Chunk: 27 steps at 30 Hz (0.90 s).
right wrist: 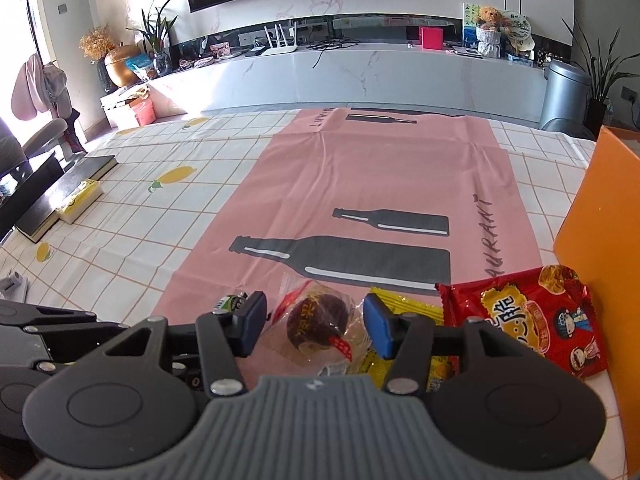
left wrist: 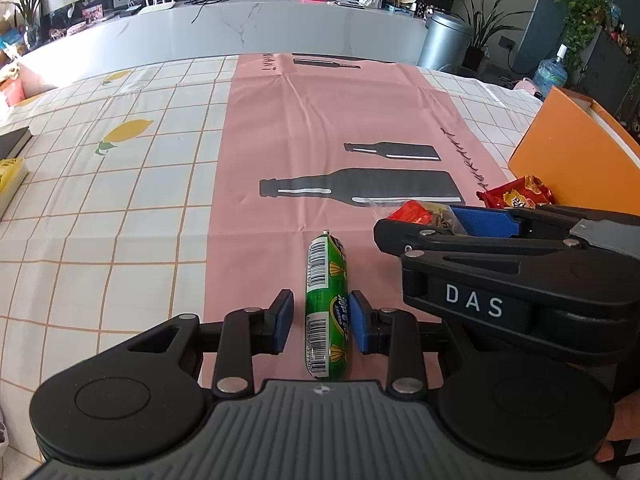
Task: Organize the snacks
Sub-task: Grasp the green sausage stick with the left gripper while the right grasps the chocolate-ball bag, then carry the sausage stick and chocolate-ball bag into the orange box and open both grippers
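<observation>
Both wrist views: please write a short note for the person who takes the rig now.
Left gripper: open around the green sausage stick lying on the pink mat; right pad touching, not clamped.
Right gripper: open around the clear-wrapped dark snack.
Beside them: yellow packet, red snack bag, next to the orange box.
Done: nothing visibly sorted. Left: close, lift, place all four, probably in the box.

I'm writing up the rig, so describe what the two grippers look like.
Both the left gripper and the right gripper are black linkage arms with silver pivot pins, blue rubber pads and a ribbed grey base. The right gripper's side carries white "DAS" lettering.
</observation>
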Each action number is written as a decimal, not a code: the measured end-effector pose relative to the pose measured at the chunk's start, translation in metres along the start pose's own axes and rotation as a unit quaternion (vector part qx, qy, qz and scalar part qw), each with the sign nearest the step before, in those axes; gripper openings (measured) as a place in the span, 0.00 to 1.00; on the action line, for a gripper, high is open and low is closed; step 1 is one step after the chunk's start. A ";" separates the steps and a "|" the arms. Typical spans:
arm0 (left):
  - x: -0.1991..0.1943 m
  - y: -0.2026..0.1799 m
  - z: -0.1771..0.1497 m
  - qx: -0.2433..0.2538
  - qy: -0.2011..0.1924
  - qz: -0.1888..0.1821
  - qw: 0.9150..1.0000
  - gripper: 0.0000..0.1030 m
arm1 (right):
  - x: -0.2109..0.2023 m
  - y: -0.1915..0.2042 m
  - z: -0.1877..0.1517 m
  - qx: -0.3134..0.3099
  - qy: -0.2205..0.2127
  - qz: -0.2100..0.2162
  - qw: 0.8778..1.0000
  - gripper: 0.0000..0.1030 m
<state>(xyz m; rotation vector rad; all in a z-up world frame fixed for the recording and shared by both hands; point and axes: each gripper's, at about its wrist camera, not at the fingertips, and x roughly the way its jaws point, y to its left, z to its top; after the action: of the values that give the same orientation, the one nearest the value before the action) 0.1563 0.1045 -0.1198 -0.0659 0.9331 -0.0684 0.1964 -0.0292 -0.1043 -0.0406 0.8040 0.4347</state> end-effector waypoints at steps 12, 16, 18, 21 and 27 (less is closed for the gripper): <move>0.000 -0.011 0.003 0.009 0.006 0.011 1.000 0.24 | -0.015 -0.009 0.003 0.010 0.000 -0.002 1.000 0.39; -0.016 -0.017 0.004 -0.001 -0.003 0.002 1.000 0.24 | -0.040 -0.018 0.010 0.024 -0.015 0.013 1.000 0.38; -0.027 -0.023 0.006 -0.004 -0.005 0.002 1.000 0.24 | -0.057 -0.026 0.014 0.036 -0.020 0.021 0.999 0.38; -0.045 -0.034 0.007 -0.015 -0.017 -0.003 1.000 0.24 | -0.083 -0.042 0.017 0.056 -0.027 0.028 0.998 0.38; -0.079 -0.067 0.012 -0.011 -0.046 -0.024 0.999 0.24 | -0.131 -0.074 0.011 0.083 -0.035 0.034 0.995 0.38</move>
<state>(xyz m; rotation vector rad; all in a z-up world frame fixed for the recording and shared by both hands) 0.1165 0.0448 -0.0438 -0.1113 0.8411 -0.0979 0.1529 -0.1417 -0.0144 0.1560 0.7716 0.4305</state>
